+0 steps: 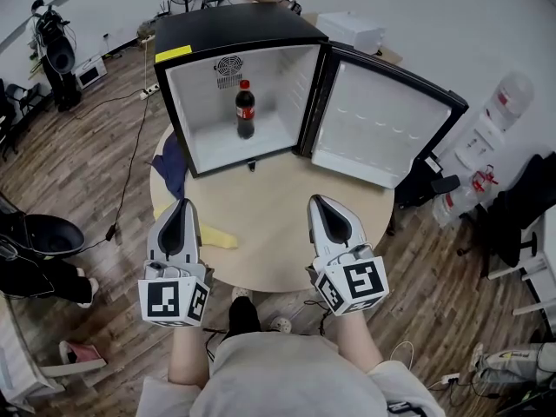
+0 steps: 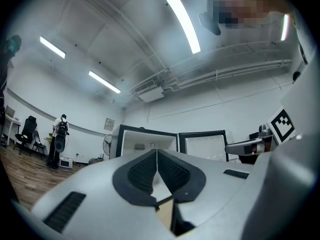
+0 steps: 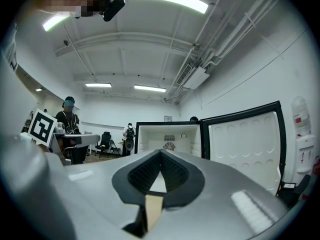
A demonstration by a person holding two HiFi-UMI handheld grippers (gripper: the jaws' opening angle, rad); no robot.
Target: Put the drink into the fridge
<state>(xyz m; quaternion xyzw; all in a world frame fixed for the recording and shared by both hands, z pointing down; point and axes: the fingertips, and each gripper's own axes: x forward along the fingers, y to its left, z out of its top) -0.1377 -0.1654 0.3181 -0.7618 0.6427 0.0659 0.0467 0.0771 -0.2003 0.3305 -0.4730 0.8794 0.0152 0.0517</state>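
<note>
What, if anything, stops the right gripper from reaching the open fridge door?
Probably nothing, so yes: only tabletop lies between the right gripper and the fridge door, which stands wide open on its side.

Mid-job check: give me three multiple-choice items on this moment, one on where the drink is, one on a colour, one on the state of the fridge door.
1. Where does the cola bottle stand relative to the fridge?
A. on top of it
B. inside it
C. in front of it

2. What colour is the bottle's cap?
A. blue
B. yellow
C. red

3. How is the fridge's door?
A. shut
B. swung wide open
C. taken off

Answers:
1 B: the head view shows it upright on the white floor of the compartment.
2 C: the cap is red above the dark drink.
3 B: the door hangs out to the side with its white inner face showing.
</note>
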